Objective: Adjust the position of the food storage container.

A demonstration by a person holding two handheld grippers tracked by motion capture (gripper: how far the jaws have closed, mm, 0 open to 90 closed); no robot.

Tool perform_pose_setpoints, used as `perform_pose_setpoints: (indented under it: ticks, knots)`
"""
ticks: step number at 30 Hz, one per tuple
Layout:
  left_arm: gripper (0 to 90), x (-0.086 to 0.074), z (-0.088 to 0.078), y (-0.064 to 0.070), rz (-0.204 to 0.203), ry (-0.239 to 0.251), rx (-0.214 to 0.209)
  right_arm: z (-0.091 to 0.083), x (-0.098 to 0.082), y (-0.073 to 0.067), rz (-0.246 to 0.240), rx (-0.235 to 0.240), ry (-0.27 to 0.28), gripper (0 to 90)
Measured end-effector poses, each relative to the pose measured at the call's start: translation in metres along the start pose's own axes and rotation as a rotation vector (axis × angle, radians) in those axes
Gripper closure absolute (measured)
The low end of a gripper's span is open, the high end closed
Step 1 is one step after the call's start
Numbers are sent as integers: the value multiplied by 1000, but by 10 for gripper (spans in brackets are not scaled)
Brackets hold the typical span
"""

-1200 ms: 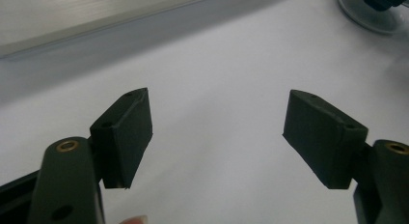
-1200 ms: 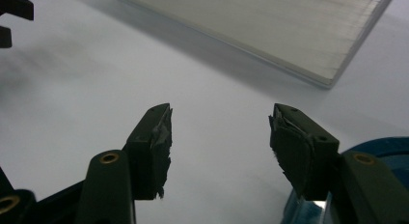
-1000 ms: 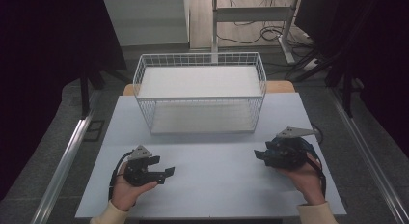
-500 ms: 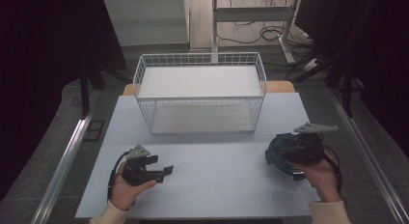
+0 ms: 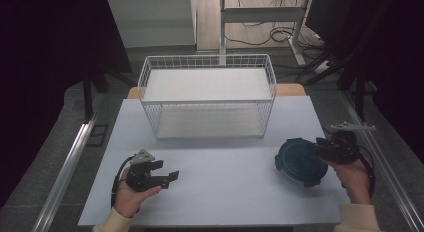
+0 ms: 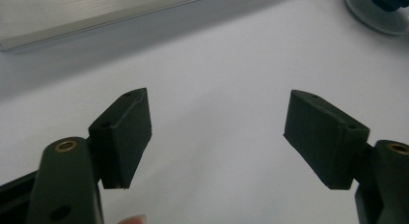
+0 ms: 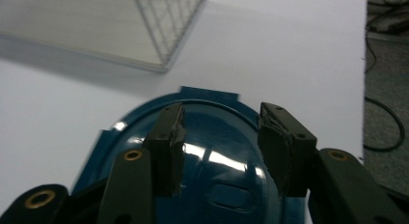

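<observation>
A dark blue round lid (image 5: 299, 163) lies flat on the white table at the right. My right gripper (image 5: 320, 151) reaches over its right edge from the right. In the right gripper view the jaws hover above the glossy lid (image 7: 217, 137) with the right gripper (image 7: 221, 122) standing apart; they have just been closing, and only the lid's top surface shows in the gap, with no pad pressing on it. My left gripper (image 5: 171, 178) rests low at the front left, pointing right. Its pads (image 6: 128, 132) stand wide apart over bare table.
A white wire basket (image 5: 207, 57) with a white floor stands at the back middle of the table (image 5: 225, 202); its near corner (image 7: 169, 21) lies ahead of the right jaws. Metal rails run along both sides, and cables lie on the floor behind.
The right hand and gripper have slid to the right, uncovering the blue lid, and its jaws stand closer together. The left gripper has kept still.
</observation>
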State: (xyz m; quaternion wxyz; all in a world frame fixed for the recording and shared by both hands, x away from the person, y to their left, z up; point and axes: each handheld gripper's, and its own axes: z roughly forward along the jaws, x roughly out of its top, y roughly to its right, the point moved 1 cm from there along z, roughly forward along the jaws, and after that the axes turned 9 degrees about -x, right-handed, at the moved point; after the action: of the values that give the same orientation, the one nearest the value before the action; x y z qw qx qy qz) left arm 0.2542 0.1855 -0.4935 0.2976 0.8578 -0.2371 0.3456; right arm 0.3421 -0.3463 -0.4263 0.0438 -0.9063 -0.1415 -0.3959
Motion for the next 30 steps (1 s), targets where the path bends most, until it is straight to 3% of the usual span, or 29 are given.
perform_pose_setpoints:
  ticks: [5, 11, 16, 20, 26, 30]
  knots:
    - [244, 0, 3, 1, 2, -11, -6, 11, 0, 11, 6, -52, -34, 564]
    - [243, 0, 2, 1, 2, -8, -5, 22, 6, 24, -7, -108, -68, 709]
    - [243, 0, 2, 0, -1, -8, -5, 32, -2, 35, -15, -163, -128, 830]
    - [242, 0, 1, 1, 3, -11, -6, 36, -8, 39, -31, -189, -159, 867]
    - [241, -1, 2, -1, 1, -17, -7, 44, -14, 39, -68, -187, -202, 892]
    - [240, -1, 2, -1, 0, -18, -6, 44, -14, 39, -65, -185, -205, 894]
